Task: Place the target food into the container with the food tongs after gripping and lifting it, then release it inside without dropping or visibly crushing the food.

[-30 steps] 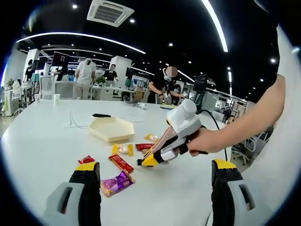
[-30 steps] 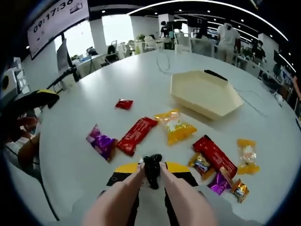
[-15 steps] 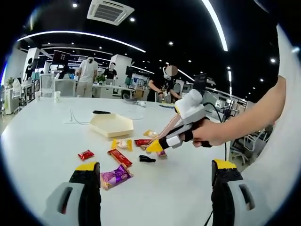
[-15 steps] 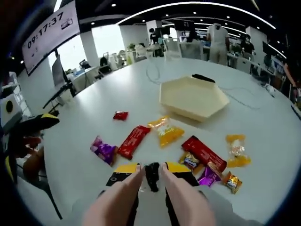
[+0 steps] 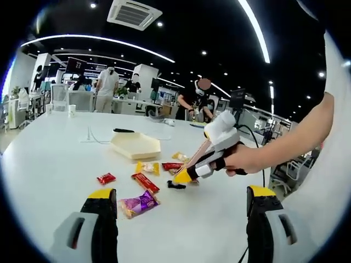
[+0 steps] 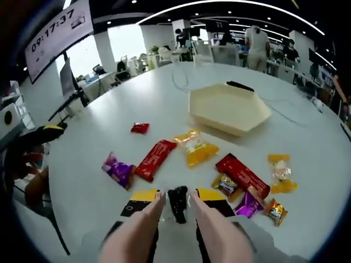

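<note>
Left gripper view gives me my own left gripper [image 5: 178, 219] at the bottom, its two yellow-tipped jaws spread wide with nothing between them. Beyond them, from left to right on the white table [image 5: 49, 164], I see a small red packet [image 5: 106, 178], a purple wrapper [image 5: 138, 204] near my left jaw, a long red bar [image 5: 145, 182], a cream hexagonal tray [image 5: 136, 146] farther back, and a small dark piece of food [image 5: 176, 185] lying on the table. My right gripper [image 5: 183, 176], held in a hand [image 5: 244, 160], comes in from the right with its tips just above and beside that dark piece. Right gripper view looks down the tongs' two pinkish arms: left to right I count the purple wrapper [image 6: 117, 169], the small red packet [image 6: 139, 127], the red bar [image 6: 155, 159], a yellow snack bag [image 6: 196, 148], the tray [image 6: 229, 108] behind it, another red bar [image 6: 242, 175], some small gold and purple candies [image 6: 247, 203], and an orange packet [image 6: 282, 172]. The dark food [image 6: 177, 203] sits between the right gripper's [image 6: 176, 196] yellow tips, and the jaws stand narrow with slim gaps on either side of it; I cannot tell whether they touch it. It lies well apart from the tray.
</note>
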### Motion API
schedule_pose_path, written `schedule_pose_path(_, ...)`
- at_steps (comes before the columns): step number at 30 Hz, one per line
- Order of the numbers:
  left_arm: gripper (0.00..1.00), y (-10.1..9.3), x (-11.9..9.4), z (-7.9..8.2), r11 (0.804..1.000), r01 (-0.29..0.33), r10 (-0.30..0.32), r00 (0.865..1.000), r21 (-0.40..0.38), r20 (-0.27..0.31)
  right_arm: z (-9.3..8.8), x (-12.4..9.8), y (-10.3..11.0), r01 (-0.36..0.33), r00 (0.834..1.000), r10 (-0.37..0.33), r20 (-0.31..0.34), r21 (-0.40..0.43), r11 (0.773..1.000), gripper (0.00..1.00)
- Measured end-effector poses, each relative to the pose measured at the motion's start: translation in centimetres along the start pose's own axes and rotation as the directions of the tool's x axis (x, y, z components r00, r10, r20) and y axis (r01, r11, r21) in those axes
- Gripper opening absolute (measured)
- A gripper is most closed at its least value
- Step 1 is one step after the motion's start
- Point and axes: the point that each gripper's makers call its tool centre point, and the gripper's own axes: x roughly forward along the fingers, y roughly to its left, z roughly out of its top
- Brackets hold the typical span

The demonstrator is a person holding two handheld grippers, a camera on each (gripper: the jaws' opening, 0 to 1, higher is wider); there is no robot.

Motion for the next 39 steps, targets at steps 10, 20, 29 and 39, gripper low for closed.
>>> schedule_pose_path(10, 0.99, 0.3, 0.0, -0.3, 0.999, -0.028, 0.028, 1.000, -0.029, 0.003, 0.0, 1.3, 0.1, 0.022, 0.999, -0.028, -0.043, -0.134, 0.991, 0.25)
schedule_pose_path(20, 0.98, 0.3, 1.1, 0.5, 1.000, -0.014, 0.014, 1.000, -0.024, 0.011, 1.0, 1.1, 1.2, -0.001, 1.000, -0.002, -0.024, -0.142, 0.990, 0.27)
schedule_pose_path(29, 0.98, 0.3, 0.8, -0.6, 0.999, -0.007, 0.006, 1.000, -0.034, -0.014, 0.4, 1.6, 1.4, -0.020, 0.999, 0.010, -0.047, -0.229, 0.973, 0.26)
schedule_pose_path(39, 0.97, 0.7, 1.1, -1.2, 0.999, 0.000, -0.002, 1.000, -0.050, -0.026, 0.1, 1.8, 2.7, -0.110, 0.993, 0.091, -0.074, -0.315, 0.943, 0.26)
